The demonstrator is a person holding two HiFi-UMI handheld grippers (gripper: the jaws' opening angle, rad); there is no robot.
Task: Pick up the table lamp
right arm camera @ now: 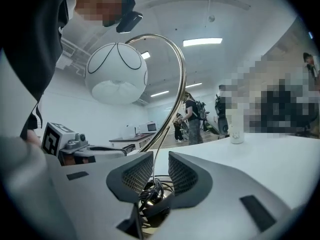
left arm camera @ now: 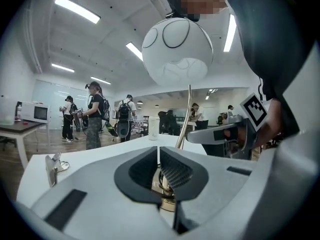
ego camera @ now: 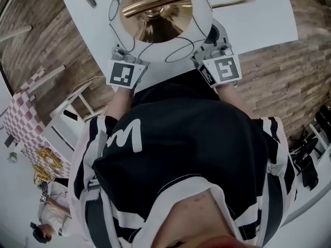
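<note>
My left hand-held gripper (left arm camera: 159, 156) has its jaws drawn together with nothing between them. It lies low and nearly level at the near edge of the tabletop (ego camera: 258, 25), and the brass base (left arm camera: 167, 196) of the table lamp (ego camera: 155, 19) is just beyond its tips. My right hand-held gripper (right arm camera: 160, 166) has its jaws apart. The thin lower stem (right arm camera: 177, 84) rises through the gap, with the bundled black cord (right arm camera: 150, 194) just below. I don't think the pads are pressing on either.

The lamp stands on the tabletop between my two grippers, its white globe shade (left arm camera: 177, 51) hanging from the arched stem above them. I judge I'm at the end of the reach, with no grip made yet.

Next, I'd close the right jaws on the stem close to the base, keeping the cord out of the pinch. The left jaws would have to open before they can steady the base or stem. The globe looks top-heavy, so the lift should go straight up and slowly.
</note>
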